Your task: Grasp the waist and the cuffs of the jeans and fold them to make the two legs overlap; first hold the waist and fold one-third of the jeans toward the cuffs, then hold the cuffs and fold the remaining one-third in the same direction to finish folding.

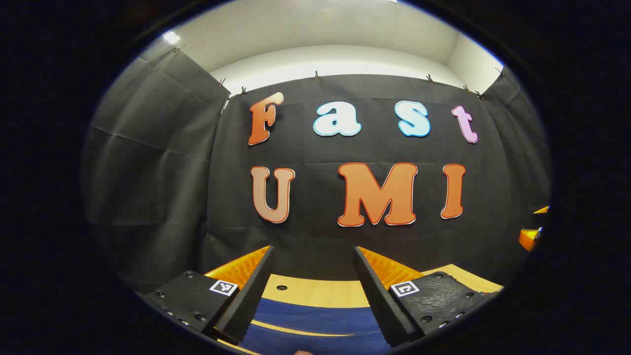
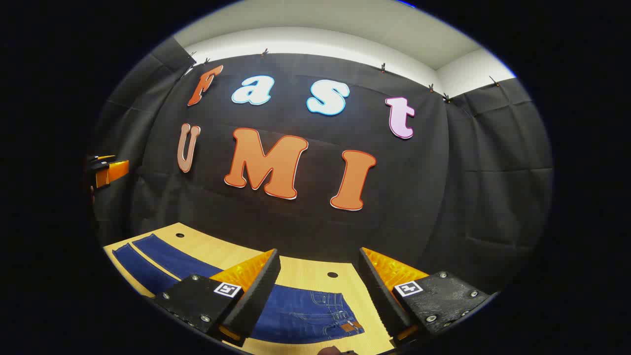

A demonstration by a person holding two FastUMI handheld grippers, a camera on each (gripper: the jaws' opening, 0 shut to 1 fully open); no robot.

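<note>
Both tools hang above the cloth with nothing between their fingers, so the risk from here is a bad first grab. The left hand-held gripper (image 1: 313, 291) stands with its fingers apart over the leg end, and the right hand-held gripper (image 2: 320, 291) is likewise spread over the waist end. If either bites only the top layer of denim, or the two pinch unevenly, the legs would likely land skewed instead of overlapping. Heavy cloth could also slip out mid-lift.

The jeans (image 2: 291, 308) lie flat on the pale wooden counter (image 2: 300, 270), dark blue, legs side by side with a narrow strip of wood between them. Stitched pockets and a small brown patch mark the waist, which sits just below the right tool; the legs run off toward the left one.
</note>
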